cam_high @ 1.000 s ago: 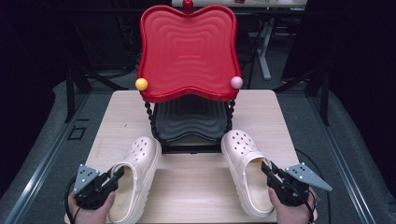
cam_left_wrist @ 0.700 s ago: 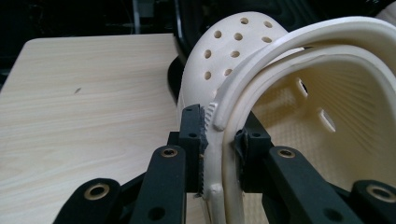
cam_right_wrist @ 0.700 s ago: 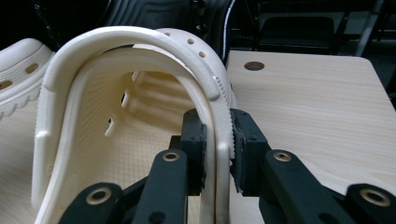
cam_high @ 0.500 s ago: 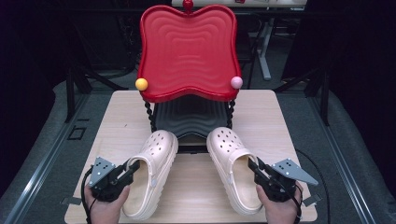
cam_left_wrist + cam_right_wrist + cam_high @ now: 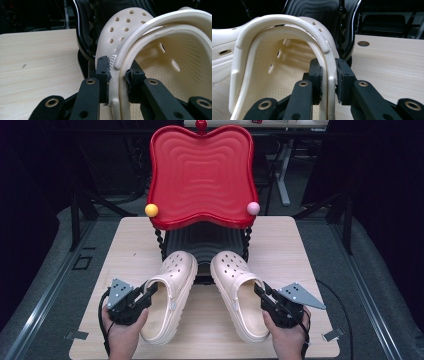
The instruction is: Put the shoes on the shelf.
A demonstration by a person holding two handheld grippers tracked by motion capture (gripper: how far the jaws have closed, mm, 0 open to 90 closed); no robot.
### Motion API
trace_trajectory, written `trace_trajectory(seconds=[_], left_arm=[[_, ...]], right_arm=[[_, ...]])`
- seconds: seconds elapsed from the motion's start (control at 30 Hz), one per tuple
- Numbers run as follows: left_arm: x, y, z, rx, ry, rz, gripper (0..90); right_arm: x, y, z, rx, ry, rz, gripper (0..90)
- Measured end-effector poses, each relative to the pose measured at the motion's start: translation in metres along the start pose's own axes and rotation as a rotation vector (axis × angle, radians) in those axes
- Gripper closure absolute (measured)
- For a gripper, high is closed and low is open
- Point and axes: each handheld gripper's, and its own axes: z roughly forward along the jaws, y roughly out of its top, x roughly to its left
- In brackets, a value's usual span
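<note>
- Cream foam clogs are lying side by side on the wooden table [image 5: 300,245], toes pointing towards the red rack [image 5: 200,175] and heels towards the person.
- The left clog [image 5: 170,295] is sitting with its toe just in front of the dark lower shelf [image 5: 202,245] of the rack, angled slightly inward.
- The right clog [image 5: 240,292] is lying just beside it, apart from it at the toes and spreading further at the heels.
- The left gripper [image 5: 150,291] is clamping the outer side wall of the left clog; in the left gripper view its pads [image 5: 103,72] are pressing on the rim from both sides.
- The right gripper [image 5: 260,292] is gripping the outer side wall of the right clog in the same way, its pads [image 5: 342,75] squeezing the rim.
- Each hand is holding its gripper near the table's front edge, the left hand [image 5: 125,335] and the right hand [image 5: 286,337] coming in from below.
- An orange ball [image 5: 151,210] and a pink ball [image 5: 253,208] are sitting at the front corners of the rack's red top tray.
</note>
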Motion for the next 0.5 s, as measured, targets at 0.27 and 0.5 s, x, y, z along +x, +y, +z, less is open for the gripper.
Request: trace_trajectory(seconds=[0.27, 0.5], left_arm=[[-0.004, 0.006, 0.015, -0.002, 0.003, 0.006, 75.6], [-0.005, 0.009, 0.023, -0.001, 0.006, 0.004, 75.5]], right_arm=[[0.002, 0.008, 0.019, -0.022, 0.0, 0.019, 76.3], [0.003, 0.013, 0.03, -0.032, 0.0, 0.033, 76.3]])
